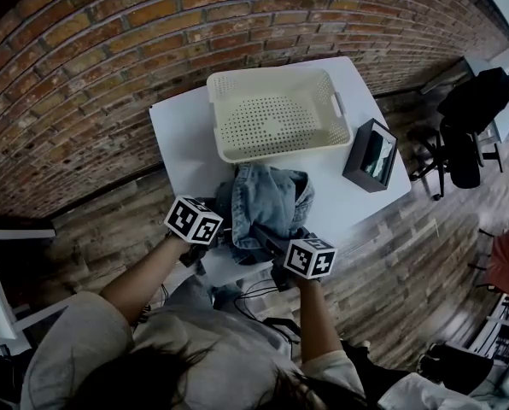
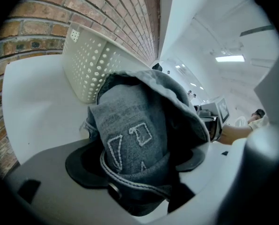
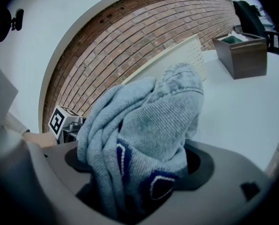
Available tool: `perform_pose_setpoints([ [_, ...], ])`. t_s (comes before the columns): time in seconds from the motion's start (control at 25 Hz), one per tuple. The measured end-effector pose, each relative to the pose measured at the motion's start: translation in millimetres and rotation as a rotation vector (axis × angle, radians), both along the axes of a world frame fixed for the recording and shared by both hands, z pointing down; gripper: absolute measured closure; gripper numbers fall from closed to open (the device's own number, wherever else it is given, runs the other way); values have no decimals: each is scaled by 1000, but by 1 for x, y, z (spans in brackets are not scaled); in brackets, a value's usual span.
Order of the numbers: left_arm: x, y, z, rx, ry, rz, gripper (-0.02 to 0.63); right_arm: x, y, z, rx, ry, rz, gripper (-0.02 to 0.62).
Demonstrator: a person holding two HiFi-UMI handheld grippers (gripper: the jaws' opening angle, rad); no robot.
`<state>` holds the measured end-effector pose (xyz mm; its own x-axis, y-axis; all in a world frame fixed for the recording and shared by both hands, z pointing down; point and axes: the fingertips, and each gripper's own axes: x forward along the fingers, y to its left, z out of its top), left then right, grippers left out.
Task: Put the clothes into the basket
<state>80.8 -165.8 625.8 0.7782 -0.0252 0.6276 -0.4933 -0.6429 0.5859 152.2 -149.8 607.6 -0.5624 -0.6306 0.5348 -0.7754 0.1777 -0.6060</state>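
Note:
A bunched blue denim garment (image 1: 267, 199) lies at the near edge of the white table (image 1: 182, 131), just in front of the cream perforated basket (image 1: 229, 148). My left gripper (image 1: 225, 231) is shut on the garment's left side; in the left gripper view the dark denim (image 2: 135, 135) fills the gap between the jaws. From the right, my right gripper (image 1: 263, 236) is shut on the same garment, whose paler folds (image 3: 149, 135) bulge out of the jaws in the right gripper view. The basket (image 2: 90, 64) holds nothing that I can see.
A dark open box (image 1: 370, 155) stands on the table to the right of the basket, also seen in the right gripper view (image 3: 242, 53). A brick wall runs behind the table. A black office chair (image 1: 464, 118) stands on the wooden floor at the right.

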Motion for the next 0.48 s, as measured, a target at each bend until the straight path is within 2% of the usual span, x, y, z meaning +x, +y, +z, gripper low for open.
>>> perform_pose_setpoints([
  [0.48,8,13,-41,92,93,0,256,0,15,-43,119,31,62,169],
])
